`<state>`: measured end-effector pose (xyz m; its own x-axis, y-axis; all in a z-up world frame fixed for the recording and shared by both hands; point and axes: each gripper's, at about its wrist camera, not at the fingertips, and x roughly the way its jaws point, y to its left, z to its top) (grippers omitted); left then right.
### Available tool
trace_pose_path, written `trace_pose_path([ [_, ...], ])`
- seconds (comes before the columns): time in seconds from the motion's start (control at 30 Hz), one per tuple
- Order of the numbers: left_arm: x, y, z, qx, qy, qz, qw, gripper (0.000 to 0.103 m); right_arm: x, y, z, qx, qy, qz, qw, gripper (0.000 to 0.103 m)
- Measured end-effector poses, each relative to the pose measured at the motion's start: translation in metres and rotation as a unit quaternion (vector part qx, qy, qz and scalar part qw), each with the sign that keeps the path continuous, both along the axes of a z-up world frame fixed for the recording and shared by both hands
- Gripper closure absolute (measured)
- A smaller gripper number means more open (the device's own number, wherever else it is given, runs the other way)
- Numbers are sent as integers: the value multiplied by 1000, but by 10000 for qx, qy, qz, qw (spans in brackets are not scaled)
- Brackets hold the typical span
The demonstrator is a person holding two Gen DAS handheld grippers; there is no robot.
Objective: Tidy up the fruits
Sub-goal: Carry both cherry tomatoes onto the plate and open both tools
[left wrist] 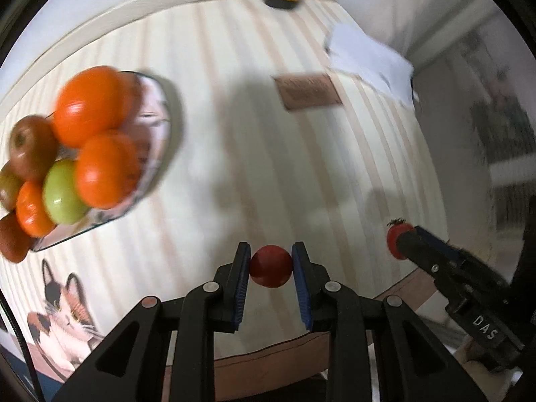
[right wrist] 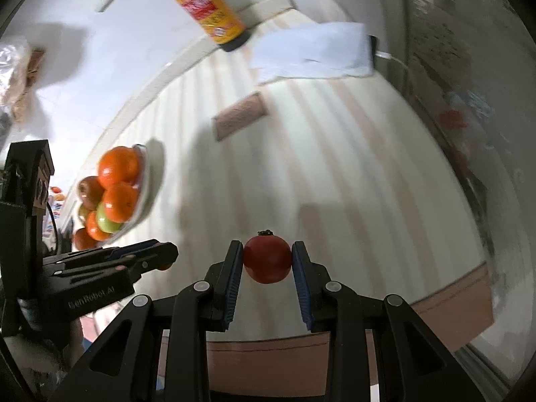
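Observation:
My left gripper (left wrist: 270, 258) is shut on a small red tomato (left wrist: 270, 265) and holds it above the striped tablecloth (left wrist: 234, 134). My right gripper (right wrist: 267, 258) is shut on another red tomato (right wrist: 267, 259) with a dark stem on top. In the left wrist view the right gripper (left wrist: 400, 239) shows at the right with its tomato (left wrist: 393, 236). In the right wrist view the left gripper (right wrist: 167, 254) shows at the left. A glass plate (left wrist: 157, 124) at the left holds oranges (left wrist: 88, 105), a green apple (left wrist: 62, 197) and brownish apples (left wrist: 28, 145); it also shows in the right wrist view (right wrist: 145, 181).
A dark sauce bottle (right wrist: 211, 10) with a yellow label stands at the table's far edge against the white wall. A white folded cloth (right wrist: 315, 50) lies at the far right. A brown card (left wrist: 306, 92) lies on the cloth mid-table. A cat picture (left wrist: 63, 315) is printed near the front left.

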<state>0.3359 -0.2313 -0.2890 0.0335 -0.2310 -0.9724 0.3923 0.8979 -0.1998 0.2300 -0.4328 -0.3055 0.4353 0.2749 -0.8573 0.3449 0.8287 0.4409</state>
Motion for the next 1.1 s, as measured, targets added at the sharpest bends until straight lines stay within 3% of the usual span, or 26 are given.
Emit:
trace_pose_path([
  [0.23,46,37,49,-73,-361,371,9986,80,46,33,14,606,-376,252,9971,71],
  [0.4,93,40,62,173,-371,153,9990,80,92,63,11,1120,-566,443,9911,71],
  [0.57,126,27,44,648,-239,-123,9975,80,134,95,-9,1502,-414,583,9861,71],
  [0.73,146,15,20,1071,-21,-418,9934,80,152,109,-24,1686,-290,581,9835,71],
  [1.1,147,-9,-1,1348,320,-884,9864,79,168,105,-39,1951,-139,633,9786,68],
])
